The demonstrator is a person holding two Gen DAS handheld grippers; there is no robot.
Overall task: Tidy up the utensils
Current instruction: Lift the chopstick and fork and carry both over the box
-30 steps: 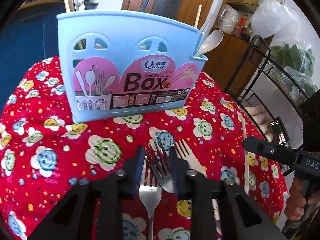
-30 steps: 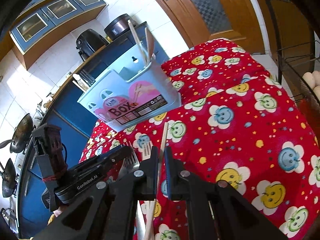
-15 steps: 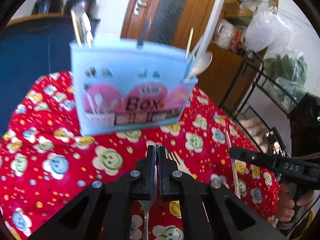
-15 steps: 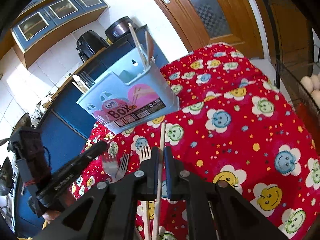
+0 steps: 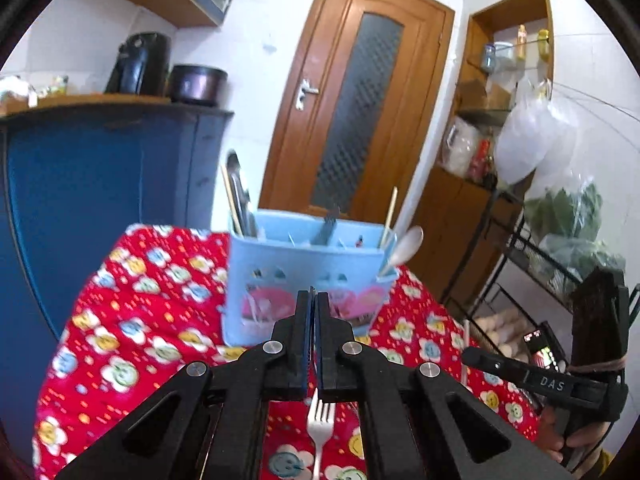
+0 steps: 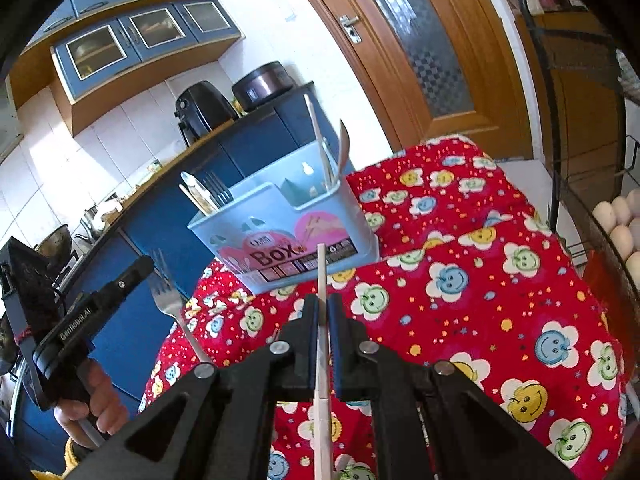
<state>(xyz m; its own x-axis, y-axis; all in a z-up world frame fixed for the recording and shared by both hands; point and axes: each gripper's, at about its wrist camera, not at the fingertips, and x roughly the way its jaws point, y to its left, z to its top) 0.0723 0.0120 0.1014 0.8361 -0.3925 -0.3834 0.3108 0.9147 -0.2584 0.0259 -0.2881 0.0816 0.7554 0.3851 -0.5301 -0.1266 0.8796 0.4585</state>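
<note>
Forks [image 6: 166, 298] and chopstick [image 6: 321, 280] sit clamped in left claw [image 5: 312, 300] and right claw [image 6: 321, 312], aimed toward the blue box [image 6: 280, 232] mid-frame for dropping in.

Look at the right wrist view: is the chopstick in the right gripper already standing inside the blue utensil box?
No: the chopstick is clamped in the right gripper, above the tablecloth, short of the blue utensil box.

Utensil box [image 6: 280, 224]: smooth light-blue plastic, slightly glossy, with a printed paper-like label on its front. Fork [image 6: 170, 304]: bright polished metal. Chopstick [image 6: 322, 320]: pale, matt, wood-like. Spoon [image 5: 404, 246] in the box: cream plastic, smooth. Tabletop [image 6: 500, 300]: covered with red printed cloth, matt, finely textured. Gripper fingers [image 5: 332, 344]: matt black plastic with bright metal pins. Door [image 5: 360, 100]: varnished wood, patterned glass.
</note>
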